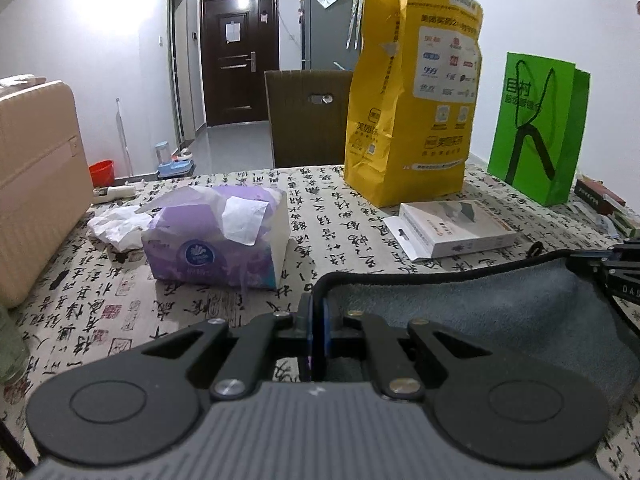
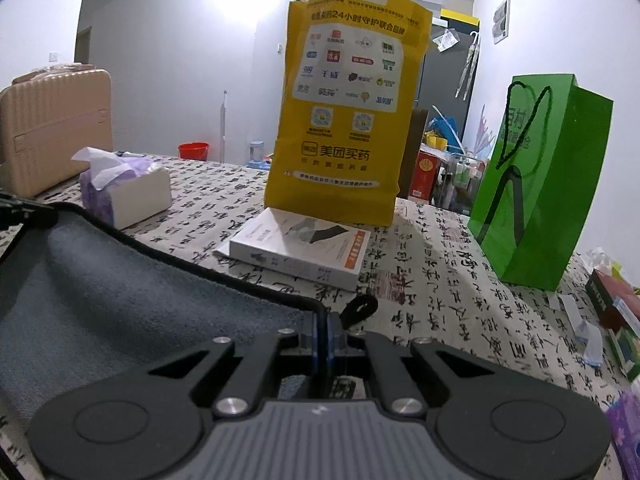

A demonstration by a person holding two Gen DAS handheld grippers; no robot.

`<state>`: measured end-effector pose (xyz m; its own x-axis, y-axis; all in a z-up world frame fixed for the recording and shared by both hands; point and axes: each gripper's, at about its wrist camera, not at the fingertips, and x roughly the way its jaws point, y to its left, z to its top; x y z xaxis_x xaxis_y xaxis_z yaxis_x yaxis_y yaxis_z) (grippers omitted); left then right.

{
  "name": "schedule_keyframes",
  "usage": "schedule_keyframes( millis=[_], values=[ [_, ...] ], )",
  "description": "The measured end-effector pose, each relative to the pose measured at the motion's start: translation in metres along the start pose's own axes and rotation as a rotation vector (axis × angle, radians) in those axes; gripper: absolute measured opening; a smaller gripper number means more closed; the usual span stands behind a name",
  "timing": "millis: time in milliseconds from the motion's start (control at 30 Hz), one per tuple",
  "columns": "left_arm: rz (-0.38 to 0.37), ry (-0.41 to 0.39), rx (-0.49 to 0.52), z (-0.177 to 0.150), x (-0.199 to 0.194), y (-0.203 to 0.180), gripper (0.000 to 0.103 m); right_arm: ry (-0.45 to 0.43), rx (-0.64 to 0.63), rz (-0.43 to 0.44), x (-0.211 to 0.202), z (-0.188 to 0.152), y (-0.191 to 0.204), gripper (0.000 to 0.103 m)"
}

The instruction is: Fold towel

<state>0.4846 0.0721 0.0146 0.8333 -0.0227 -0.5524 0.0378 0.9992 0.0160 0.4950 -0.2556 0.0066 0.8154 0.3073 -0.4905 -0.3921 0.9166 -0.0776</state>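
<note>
From my left wrist camera the left gripper (image 1: 319, 320) covers the near part of the towel (image 1: 500, 304), and the pinched corner is lost between the closed fingers — the same holds for the right gripper (image 2: 326, 332) in the other view. The right gripper (image 1: 608, 272) is cut by the frame's right edge, so I see only part of it. The beige suitcase (image 1: 36, 184) runs off the left edge and is blurred. Small print on the yellow bag (image 2: 344, 120) is too fine for me to read. At the right edge, the boxes (image 2: 616, 320) are clipped — I can't identify them.
</note>
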Motion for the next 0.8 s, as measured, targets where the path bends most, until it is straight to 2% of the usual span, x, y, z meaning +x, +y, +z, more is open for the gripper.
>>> schedule_keyframes(
  millis=[367, 467, 500, 533, 567, 667, 733, 800],
  values=[
    [0.026, 0.064, -0.013, -0.004, 0.041, 0.004, 0.008, 0.047, 0.029, -0.013, 0.04, 0.001, -0.005, 0.007],
    [0.046, 0.088, -0.006, -0.009, 0.042, 0.004, 0.023, 0.062, 0.043, -0.021, 0.044, -0.003, -0.008, 0.011],
    [0.042, 0.086, -0.006, -0.011, 0.039, 0.005, 0.04, 0.061, 0.048, -0.018, 0.044, -0.003, -0.008, 0.014],
    [0.044, 0.078, -0.007, -0.012, 0.036, 0.005, 0.051, 0.058, 0.052, -0.015, 0.042, -0.003, -0.009, 0.017],
    [0.05, 0.068, -0.004, -0.013, 0.032, 0.004, 0.052, 0.055, 0.055, -0.016, 0.041, -0.003, -0.01, 0.019],
    [0.036, 0.072, 0.001, -0.013, 0.022, 0.002, 0.061, 0.046, 0.076, -0.013, 0.034, -0.002, -0.015, 0.036],
    [0.037, 0.066, 0.004, -0.013, 0.014, -0.002, 0.073, 0.041, 0.104, -0.002, 0.028, -0.002, -0.018, 0.058],
    [0.047, 0.054, 0.02, -0.012, 0.006, -0.007, 0.083, 0.034, 0.122, 0.002, 0.021, -0.002, -0.018, 0.061]
  ],
)
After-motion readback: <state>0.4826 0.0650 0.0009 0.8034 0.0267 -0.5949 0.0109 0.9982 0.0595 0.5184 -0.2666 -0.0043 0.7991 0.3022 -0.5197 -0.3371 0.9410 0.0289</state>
